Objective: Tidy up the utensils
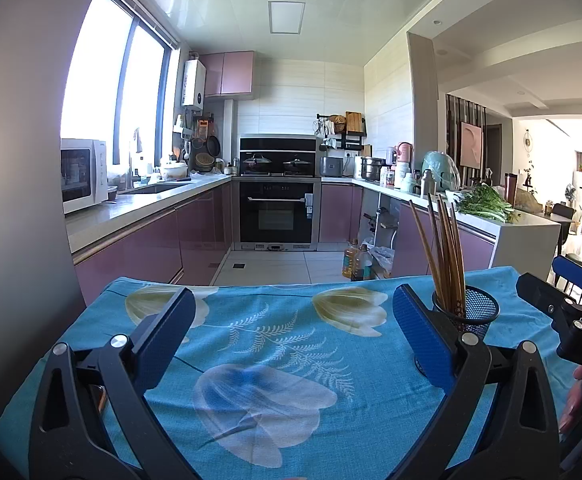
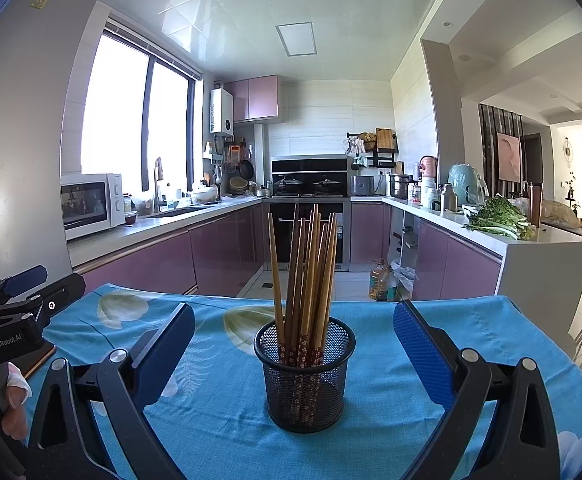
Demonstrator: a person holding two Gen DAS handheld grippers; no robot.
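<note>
A black mesh cup (image 2: 305,380) stands upright on the blue flowered tablecloth (image 2: 219,412) and holds several wooden chopsticks (image 2: 307,272) with red patterned ends down. My right gripper (image 2: 294,336) is open and empty, its jaws wide apart on either side of the cup, not touching it. My left gripper (image 1: 291,320) is open and empty over bare cloth, left of the cup (image 1: 471,312), whose chopsticks (image 1: 443,252) lean left. The right gripper's body (image 1: 567,312) shows at the right edge of the left wrist view. The left gripper's body (image 2: 15,316) shows at the left edge of the right wrist view.
The table (image 1: 275,364) ends just beyond the cup; the kitchen floor (image 1: 267,266) lies behind. Oil bottles (image 1: 357,266) stand on the floor past the far edge. A grey wall (image 1: 19,200) is close on the left. Counters with a microwave (image 1: 81,174) and greens (image 1: 485,202) are far off.
</note>
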